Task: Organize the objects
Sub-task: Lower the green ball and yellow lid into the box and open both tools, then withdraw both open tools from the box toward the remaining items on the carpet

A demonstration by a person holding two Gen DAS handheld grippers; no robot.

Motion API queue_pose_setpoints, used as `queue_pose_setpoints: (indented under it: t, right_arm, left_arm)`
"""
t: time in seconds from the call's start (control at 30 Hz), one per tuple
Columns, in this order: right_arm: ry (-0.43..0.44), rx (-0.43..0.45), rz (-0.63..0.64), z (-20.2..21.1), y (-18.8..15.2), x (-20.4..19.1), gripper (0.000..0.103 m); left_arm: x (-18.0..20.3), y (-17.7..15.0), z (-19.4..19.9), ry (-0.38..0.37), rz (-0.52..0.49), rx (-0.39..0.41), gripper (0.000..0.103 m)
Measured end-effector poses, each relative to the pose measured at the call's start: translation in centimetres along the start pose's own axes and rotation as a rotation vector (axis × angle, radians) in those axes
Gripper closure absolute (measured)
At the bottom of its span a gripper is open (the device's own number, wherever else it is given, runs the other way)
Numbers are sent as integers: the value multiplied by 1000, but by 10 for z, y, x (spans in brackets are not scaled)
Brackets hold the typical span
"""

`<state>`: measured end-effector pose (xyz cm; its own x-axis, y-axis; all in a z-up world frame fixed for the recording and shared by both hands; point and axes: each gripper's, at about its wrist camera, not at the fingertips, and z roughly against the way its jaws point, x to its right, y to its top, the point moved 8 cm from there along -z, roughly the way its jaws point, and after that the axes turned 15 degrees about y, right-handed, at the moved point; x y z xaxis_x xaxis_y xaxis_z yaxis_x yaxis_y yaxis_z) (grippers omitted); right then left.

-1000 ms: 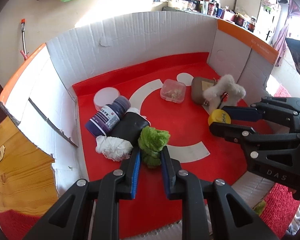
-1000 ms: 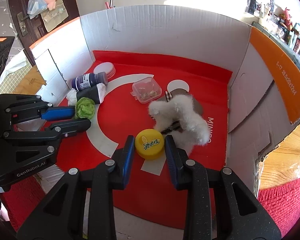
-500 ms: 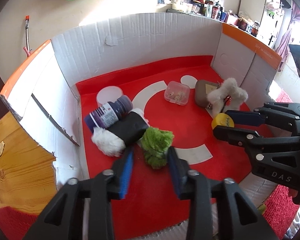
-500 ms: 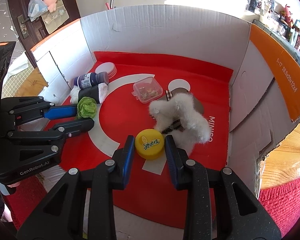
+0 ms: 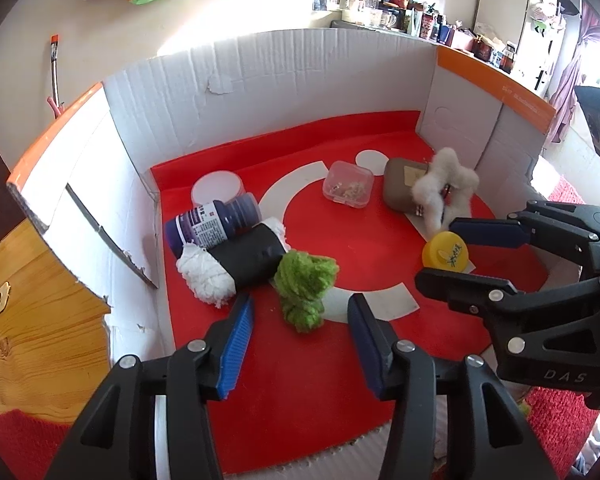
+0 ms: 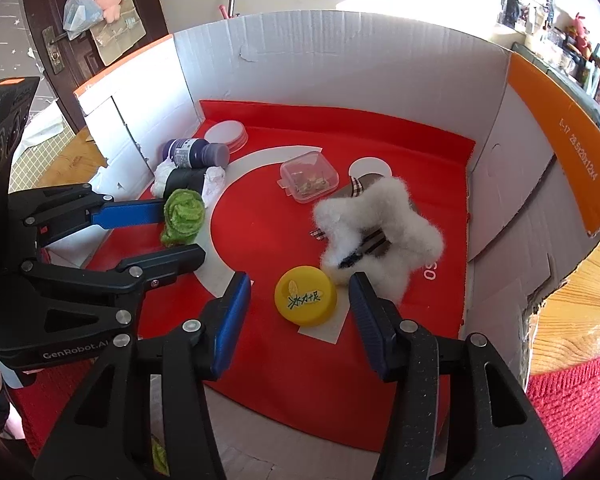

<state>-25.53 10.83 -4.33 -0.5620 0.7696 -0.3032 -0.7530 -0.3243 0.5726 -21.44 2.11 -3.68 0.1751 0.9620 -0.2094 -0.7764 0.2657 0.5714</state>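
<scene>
**Both grippers spread wide inside the box**

The green yarn ball lies on the red mat, between the wide-apart fingers of the left gripper, touching neither. The yellow lid sits flat between the wide fingers of the right gripper, also untouched, just beside the white fluffy toy. A purple bottle lies near the cardboard box wall.
</scene>
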Motion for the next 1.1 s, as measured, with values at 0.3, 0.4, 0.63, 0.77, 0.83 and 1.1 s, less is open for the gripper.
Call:
queue_pose_setpoints:
  t: [0.3,0.4,0.63,0.77,0.83,1.1]
  right_arm:
    - [1,21,0,11,-4,-4,51]
    - [-8,30,13,16,-6,-6,45]
    - [-9,53,21,27,-9,-12,44]
    - [-5,60,24,31,-10,-14,41]
    - [-6,66,27,34,-10,-16,40]
    - [-13,93,28,46,-12,-19,32]
  left_arm:
    - [10,1,6,12,-8,21,44]
    - [12,0,10,26,-14,36,41]
    - [11,-3,16,38,3,48,37]
    - [12,-5,18,44,12,51,36]
    - [10,-6,20,47,18,57,32]
    - [4,-7,29,83,43,88,23]
